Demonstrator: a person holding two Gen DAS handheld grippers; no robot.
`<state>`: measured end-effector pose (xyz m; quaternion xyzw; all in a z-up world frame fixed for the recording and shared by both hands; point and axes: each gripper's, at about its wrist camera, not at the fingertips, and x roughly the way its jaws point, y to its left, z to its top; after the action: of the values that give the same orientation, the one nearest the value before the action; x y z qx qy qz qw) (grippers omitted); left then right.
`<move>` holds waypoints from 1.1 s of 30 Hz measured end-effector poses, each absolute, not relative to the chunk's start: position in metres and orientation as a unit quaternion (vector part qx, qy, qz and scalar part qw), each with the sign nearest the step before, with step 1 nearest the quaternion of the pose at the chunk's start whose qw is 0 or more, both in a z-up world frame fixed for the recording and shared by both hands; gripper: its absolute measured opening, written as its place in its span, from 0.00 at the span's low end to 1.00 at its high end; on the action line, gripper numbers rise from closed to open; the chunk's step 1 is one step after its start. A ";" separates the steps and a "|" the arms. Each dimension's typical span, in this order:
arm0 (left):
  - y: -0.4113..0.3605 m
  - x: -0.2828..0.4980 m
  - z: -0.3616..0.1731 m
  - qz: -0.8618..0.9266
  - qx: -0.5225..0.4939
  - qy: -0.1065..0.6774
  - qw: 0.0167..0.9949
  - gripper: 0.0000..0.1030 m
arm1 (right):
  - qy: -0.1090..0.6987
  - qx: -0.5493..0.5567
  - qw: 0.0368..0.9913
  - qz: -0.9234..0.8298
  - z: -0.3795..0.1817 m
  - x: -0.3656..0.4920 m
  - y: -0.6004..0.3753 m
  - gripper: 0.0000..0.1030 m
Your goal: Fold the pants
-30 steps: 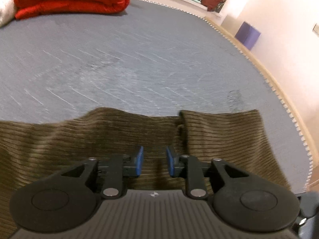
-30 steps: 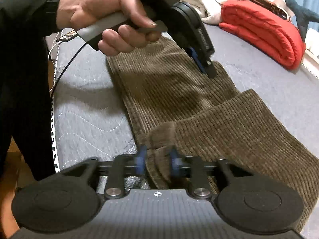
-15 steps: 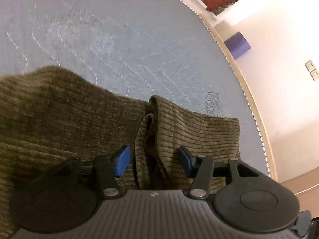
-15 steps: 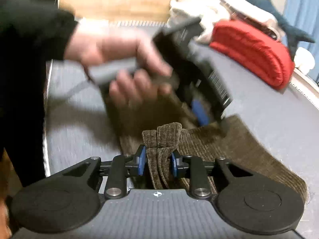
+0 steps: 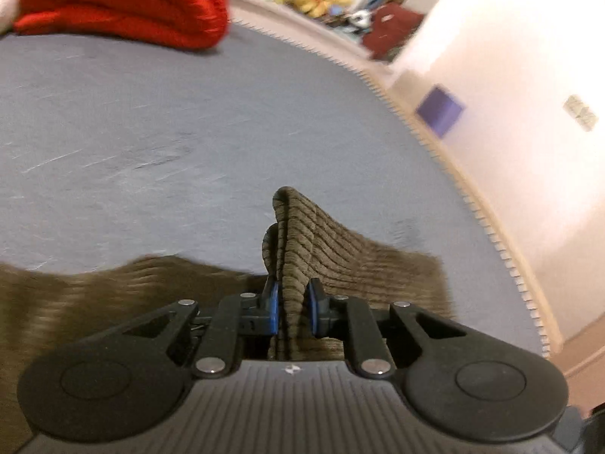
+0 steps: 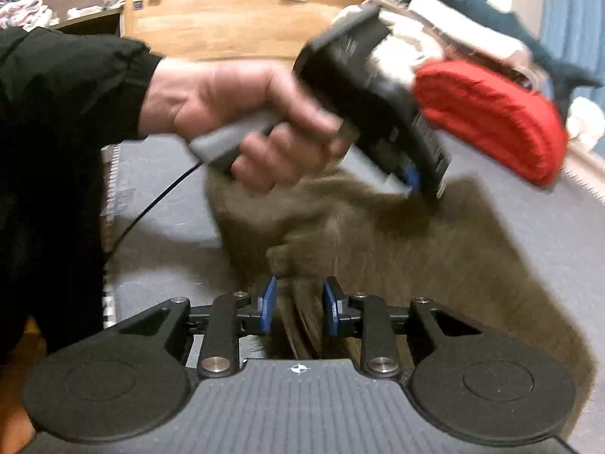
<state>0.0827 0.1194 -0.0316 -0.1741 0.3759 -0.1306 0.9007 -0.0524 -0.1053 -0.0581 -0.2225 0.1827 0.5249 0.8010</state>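
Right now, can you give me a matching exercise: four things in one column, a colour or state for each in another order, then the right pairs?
Things:
1. pants
2. blanket
3. mattress
4. left gripper

Colour or state:
A. grey-blue, lies under the pants
B. shut on a raised fold
C. olive-brown corduroy
D. red, folded at the far edge

Pairs: 1-C, 2-D, 3-A, 4-B

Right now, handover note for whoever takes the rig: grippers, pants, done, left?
Left gripper: has just been closing, now shut on a raised fold of the brown corduroy pants.
Right gripper: shut on another bunched edge of the pants.
Pants lie on the grey bed, both pinched edges lifted; red blanket at the far end.
Done: both grips taken.
Left: carry the edges over, lay flat, release. Fold not yet made.
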 end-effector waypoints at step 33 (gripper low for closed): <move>0.056 -0.026 -0.057 -0.363 0.183 0.424 0.809 0.30 | 0.421 -0.030 0.868 0.261 -0.074 0.064 -0.210 0.52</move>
<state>-0.0261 0.0563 -0.0568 0.1835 0.4238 -0.3626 0.8095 0.0635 -0.2100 -0.0739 -0.0301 0.4210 0.2609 0.8682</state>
